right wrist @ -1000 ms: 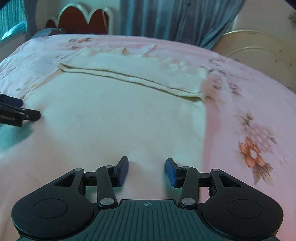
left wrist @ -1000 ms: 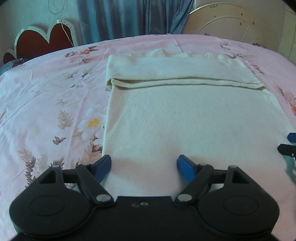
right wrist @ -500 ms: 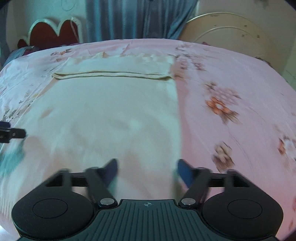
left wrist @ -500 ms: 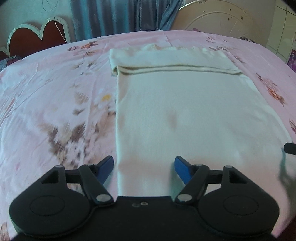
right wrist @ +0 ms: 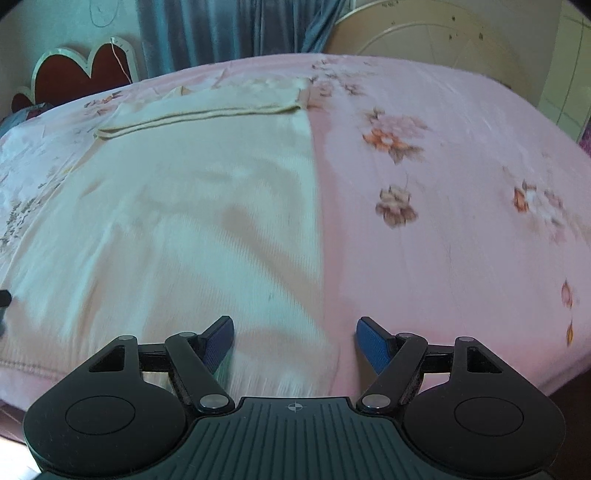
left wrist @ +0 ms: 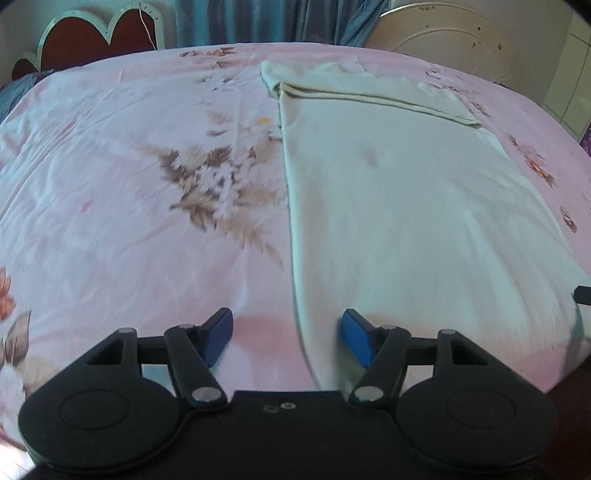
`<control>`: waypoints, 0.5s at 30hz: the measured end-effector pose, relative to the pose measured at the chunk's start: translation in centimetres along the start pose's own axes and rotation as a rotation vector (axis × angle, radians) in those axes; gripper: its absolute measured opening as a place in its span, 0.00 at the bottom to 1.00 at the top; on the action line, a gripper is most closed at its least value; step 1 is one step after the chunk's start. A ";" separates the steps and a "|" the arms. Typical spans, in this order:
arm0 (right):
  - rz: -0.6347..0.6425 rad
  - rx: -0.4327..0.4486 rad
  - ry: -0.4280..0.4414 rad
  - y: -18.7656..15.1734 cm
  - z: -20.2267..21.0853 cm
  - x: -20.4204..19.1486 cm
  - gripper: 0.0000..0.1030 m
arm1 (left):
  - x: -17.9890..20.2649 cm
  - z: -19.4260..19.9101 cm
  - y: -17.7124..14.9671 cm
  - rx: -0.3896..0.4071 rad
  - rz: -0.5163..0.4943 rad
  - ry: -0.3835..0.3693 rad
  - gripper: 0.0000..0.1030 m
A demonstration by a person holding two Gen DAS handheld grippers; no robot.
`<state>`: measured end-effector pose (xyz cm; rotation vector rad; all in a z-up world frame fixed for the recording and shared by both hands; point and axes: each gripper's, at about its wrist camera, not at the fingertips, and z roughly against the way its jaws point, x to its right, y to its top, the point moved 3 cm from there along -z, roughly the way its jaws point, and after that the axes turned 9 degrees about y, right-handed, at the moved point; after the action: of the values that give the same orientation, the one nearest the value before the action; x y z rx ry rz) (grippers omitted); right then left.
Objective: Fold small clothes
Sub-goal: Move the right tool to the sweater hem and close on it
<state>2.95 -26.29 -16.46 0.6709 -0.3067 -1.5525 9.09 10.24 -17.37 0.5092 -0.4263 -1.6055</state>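
Observation:
A cream knitted garment (left wrist: 406, 206) lies flat on the pink floral bedsheet (left wrist: 129, 184), its far end folded over in a band (left wrist: 362, 92). My left gripper (left wrist: 288, 336) is open and empty, straddling the garment's near left edge. In the right wrist view the garment (right wrist: 184, 221) fills the left half, with the folded band (right wrist: 207, 110) at the far end. My right gripper (right wrist: 295, 341) is open and empty over the garment's near right corner. A tip of the other gripper shows at each frame's edge (left wrist: 583, 295).
A red heart-shaped headboard (left wrist: 85, 40) and blue curtains (left wrist: 266, 22) stand behind the bed. A round cream panel (left wrist: 443, 40) leans at the back right. The bed's near edge drops off just under both grippers. Pink sheet (right wrist: 461, 221) spreads right of the garment.
Both grippers have pulled back toward the near hem and moved outward to the garment's left and right edges. The right gripper's jaws have opened wider. The garment has not moved.

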 end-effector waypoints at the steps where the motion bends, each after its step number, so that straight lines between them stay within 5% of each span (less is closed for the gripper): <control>1: -0.004 -0.003 0.003 -0.3 0.1 -0.1 0.71 | -0.1 0.2 -0.3 -0.003 0.000 -0.005 0.62; 5: -0.010 -0.011 0.008 -1.2 0.4 -0.5 0.70 | -0.3 0.7 -1.3 -0.015 0.024 -0.044 0.61; 7: -0.020 -0.016 0.015 -1.6 0.6 -0.6 0.57 | -0.2 0.7 -1.4 -0.027 0.039 -0.073 0.61; 15: -0.091 -0.025 0.046 -2.0 1.2 -0.2 0.32 | 1.2 0.5 -1.6 -0.062 0.033 -0.184 0.59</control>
<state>0.62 -26.14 -16.60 0.7079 -0.2244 -1.6221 7.43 9.13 -17.92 0.3073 -0.5182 -1.6350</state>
